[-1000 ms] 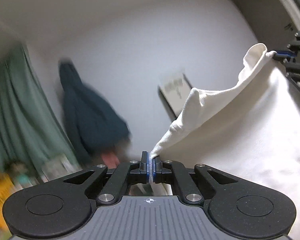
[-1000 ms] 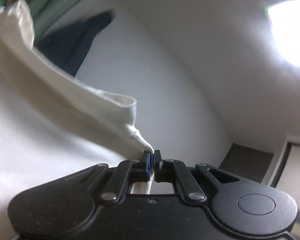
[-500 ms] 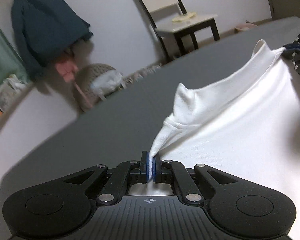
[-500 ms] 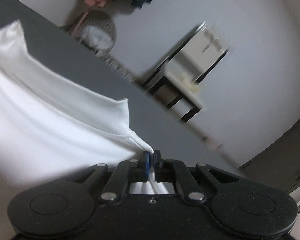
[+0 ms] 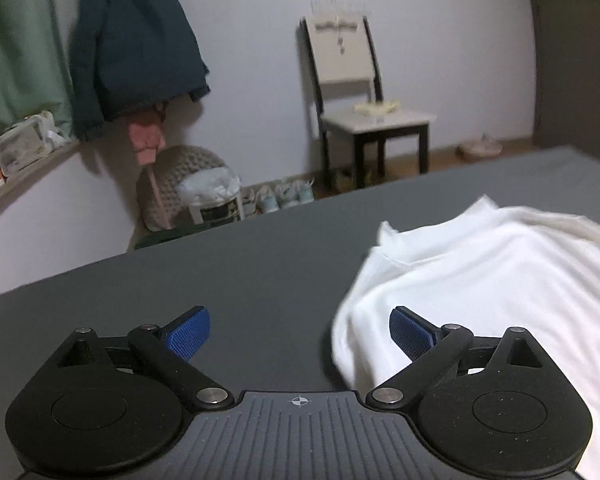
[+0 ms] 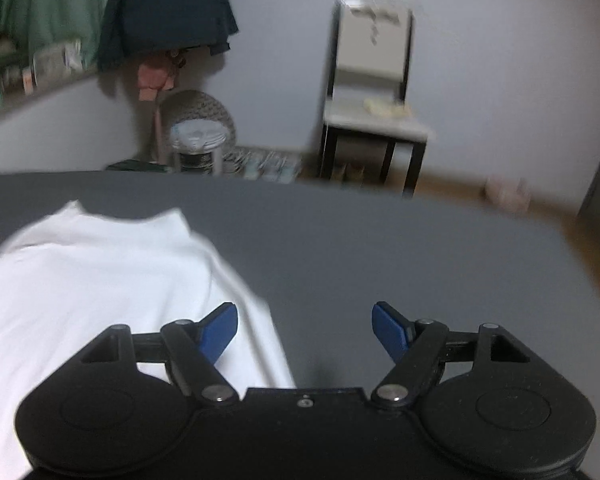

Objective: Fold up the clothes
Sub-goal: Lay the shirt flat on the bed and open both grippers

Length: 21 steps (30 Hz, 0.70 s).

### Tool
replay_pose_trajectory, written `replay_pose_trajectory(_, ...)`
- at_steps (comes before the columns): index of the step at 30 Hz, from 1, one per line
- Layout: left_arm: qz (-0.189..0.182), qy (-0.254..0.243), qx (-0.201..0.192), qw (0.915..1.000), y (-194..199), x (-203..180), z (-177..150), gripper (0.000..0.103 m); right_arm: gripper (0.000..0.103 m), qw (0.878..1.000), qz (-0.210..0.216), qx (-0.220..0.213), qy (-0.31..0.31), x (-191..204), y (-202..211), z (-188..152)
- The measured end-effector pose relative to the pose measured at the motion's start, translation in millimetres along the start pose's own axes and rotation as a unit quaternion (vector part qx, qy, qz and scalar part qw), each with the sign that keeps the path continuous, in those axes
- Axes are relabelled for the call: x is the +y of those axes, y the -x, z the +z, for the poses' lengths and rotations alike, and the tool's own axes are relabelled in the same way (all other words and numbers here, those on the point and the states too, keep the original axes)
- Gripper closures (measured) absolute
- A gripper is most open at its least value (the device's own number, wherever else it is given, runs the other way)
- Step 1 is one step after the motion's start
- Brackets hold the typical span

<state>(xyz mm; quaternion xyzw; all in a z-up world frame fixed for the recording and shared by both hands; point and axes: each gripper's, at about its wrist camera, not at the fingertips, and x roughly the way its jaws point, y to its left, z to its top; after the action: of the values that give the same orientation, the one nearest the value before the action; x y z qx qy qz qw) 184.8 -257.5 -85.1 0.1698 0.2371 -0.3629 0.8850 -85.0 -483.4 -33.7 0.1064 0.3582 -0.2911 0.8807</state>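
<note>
Shirt (image 5: 500,280) soft, limp, light; lies on counter (image 5: 220,272). Your left gripper (image 5: 299,334), right gripper (image 6: 305,330): jaws wide, empty. Pinch hem corners.

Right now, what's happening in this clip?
A person holding two handheld claws is folding clothes. A white garment lies in a heap on the dark grey table. The left claw and the right claw are both open and empty, one at each side of the garment. Neither is gripping the fabric, though the inner pad of each overlaps its edge in view. No neat fold is visible yet.
</note>
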Motion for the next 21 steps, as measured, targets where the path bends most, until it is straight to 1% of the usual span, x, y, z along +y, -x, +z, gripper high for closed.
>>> replay_pose_trajectory(2, -0.030, 0.005, -0.014, 0.9994, 37.2, 3.0, -17.6, 0.006, 0.034, 0.999, -0.027, 0.028, 0.011, -18.9, 26.4, -32.4)
replay_pose_trajectory(3, -0.037, 0.016, -0.008, 0.9991, 52.2, -0.3, -26.2, 0.006, 0.040, 0.998, -0.037, 0.045, 0.008, -27.8, 34.4, -47.7)
replay_pose_trajectory(5, -0.050, 0.041, 0.006, 0.9979, 81.8, -7.2, -43.3, 0.006, 0.047, 0.996, -0.035, 0.075, -0.022, -45.0, 58.4, -80.1)
replay_pose_trajectory(6, -0.056, 0.053, 0.013, 0.9969, 96.7, -10.7, -51.9, 0.006, 0.047, 0.995, -0.028, 0.083, -0.042, -50.5, 67.1, -93.3)
replay_pose_trajectory(7, -0.059, 0.078, 0.023, 0.9950, 108.1, -14.1, -58.5, 0.006, 0.047, 0.994, -0.018, 0.088, -0.061, -55.3, 75.7, -104.1)
replay_pose_trajectory(9, -0.076, 0.128, 0.043, 0.9879, 121.3, -18.5, -71.7, 0.006, 0.047, 0.993, 0.001, 0.087, -0.085, -58.3, 89.3, -123.4)
replay_pose_trajectory(10, -0.086, 0.158, 0.049, 0.9823, 129.1, -21.7, -78.0, 0.006, 0.047, 0.992, 0.006, 0.090, -0.087, -56.6, 89.7, -130.7)
replay_pose_trajectory(12, -0.093, 0.186, 0.056, 0.9765, 133.9, -34.2, -92.1, 0.006, 0.048, 0.992, 0.015, 0.092, -0.086, -50.3, 92.9, -144.4)
replay_pose_trajectory(13, -0.097, 0.199, 0.060, 0.9733, 136.1, -40.5, -99.1, 0.006, 0.048, 0.992, 0.026, 0.088, -0.088, -47.1, 92.0, -148.3)
replay_pose_trajectory(15, -0.089, 0.196, 0.072, 0.9740, 136.8, -55.1, -99.8, 0.006, 0.050, 0.991, 0.052, 0.077, -0.100, -42.1, 87.4, -149.0)
replay_pose_trajectory(16, -0.090, 0.198, 0.069, 0.9736, 139.4, -58.7, -97.7, 0.006, 0.050, 0.990, 0.059, 0.073, -0.104, -39.1, 83.6, -148.0)
replay_pose_trajectory(17, -0.092, 0.200, 0.066, 0.9733, 142.2, -62.1, -95.5, 0.006, 0.053, 0.991, 0.050, 0.077, -0.100, -34.7, 77.2, -146.5)
replay_pose_trajectory(18, -0.093, 0.202, 0.063, 0.9729, 145.0, -65.6, -93.2, 0.006, 0.064, 0.991, 0.040, 0.083, -0.098, -31.0, 71.5, -144.9)
replay_pose_trajectory(19, -0.095, 0.204, 0.060, 0.9725, 147.7, -69.1, -91.0, 0.006, 0.072, 0.991, 0.029, 0.092, -0.096, -29.3, 67.4, -143.5)
replay_pose_trajectory(20, -0.096, 0.210, 0.054, 0.9715, 154.0, -70.5, -90.0, 0.006, 0.087, 0.990, 0.023, 0.099, -0.096, -28.1, 63.8, -142.3)
replay_pose_trajectory(21, -0.095, 0.217, 0.050, 0.9702, 155.3, -71.3, -89.6, 0.006, 0.093, 0.990, 0.028, 0.098, -0.099, -28.4, 62.1, -141.4)
